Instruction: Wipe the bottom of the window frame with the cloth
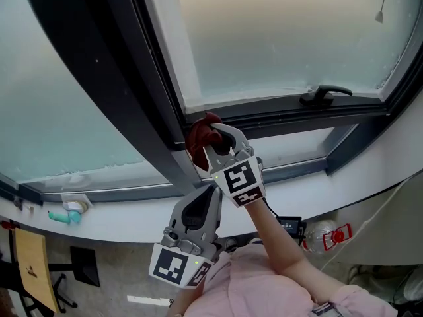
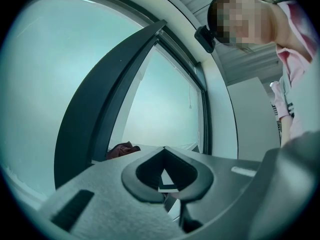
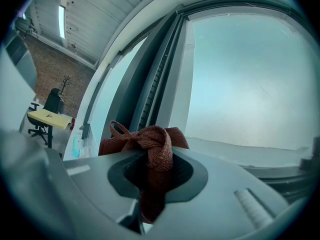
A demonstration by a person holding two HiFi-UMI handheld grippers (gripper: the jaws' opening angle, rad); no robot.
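A dark red cloth [image 1: 197, 139] is bunched in my right gripper [image 1: 211, 139], which is shut on it. The cloth is pressed at the left end of the window frame's bottom rail [image 1: 284, 116], where the rail meets the dark upright. In the right gripper view the cloth [image 3: 152, 143] fills the gap between the jaws and spills over their front. My left gripper [image 1: 210, 195] hangs just below the right one, away from the frame. Its jaws meet at the tips with nothing between them. From the left gripper view the cloth [image 2: 122, 149] shows beyond the left gripper [image 2: 162, 151].
A black window handle [image 1: 324, 95] sits on the bottom rail to the right. A pull cord [image 1: 380, 10] hangs at the upper right. On the white sill [image 1: 119, 220] lies a teal object [image 1: 65, 216]. Below are a plastic bottle [image 1: 324, 235] and a yellow table [image 1: 33, 267].
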